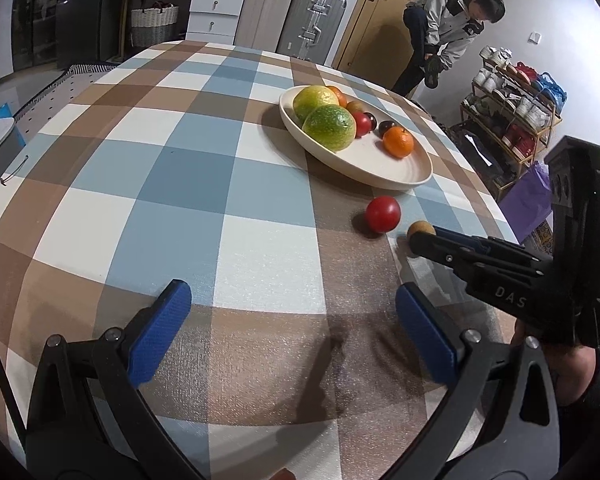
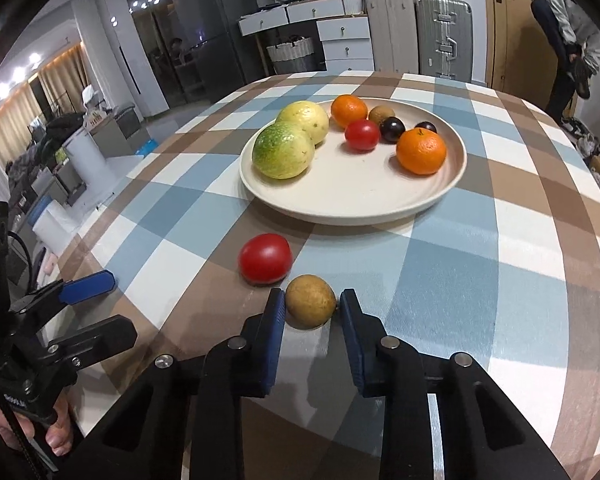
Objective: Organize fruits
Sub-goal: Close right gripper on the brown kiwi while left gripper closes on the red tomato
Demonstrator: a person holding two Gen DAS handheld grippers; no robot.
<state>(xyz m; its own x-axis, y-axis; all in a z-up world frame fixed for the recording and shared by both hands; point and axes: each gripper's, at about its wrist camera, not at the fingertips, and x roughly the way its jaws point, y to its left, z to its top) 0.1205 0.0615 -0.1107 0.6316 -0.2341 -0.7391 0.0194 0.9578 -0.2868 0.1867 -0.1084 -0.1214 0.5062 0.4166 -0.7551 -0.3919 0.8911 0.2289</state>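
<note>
Checked tablecloth (image 2: 480, 240) in blue, brown and white over a round table, with suitcases (image 2: 444, 36) and white drawers (image 2: 342, 38) behind. On it, a cream plate (image 2: 352, 200) holding two green-yellow fruits (image 2: 283, 155), two oranges (image 2: 421, 151), a small red tomato (image 2: 362, 135), two dark plums (image 2: 392, 129) and a brown fruit (image 2: 381, 114). In front of the plate, on the cloth, a bigger red tomato (image 2: 265, 258). Just beside it, a small brown round fruit (image 2: 310, 306) between the pads of the right gripper (image 2: 310, 312): jaws narrowed around it, left pad touching, right pad perhaps a hair off, hard to tell. Left gripper (image 1: 292, 332) spread wide over bare cloth, gripping nothing.
</note>
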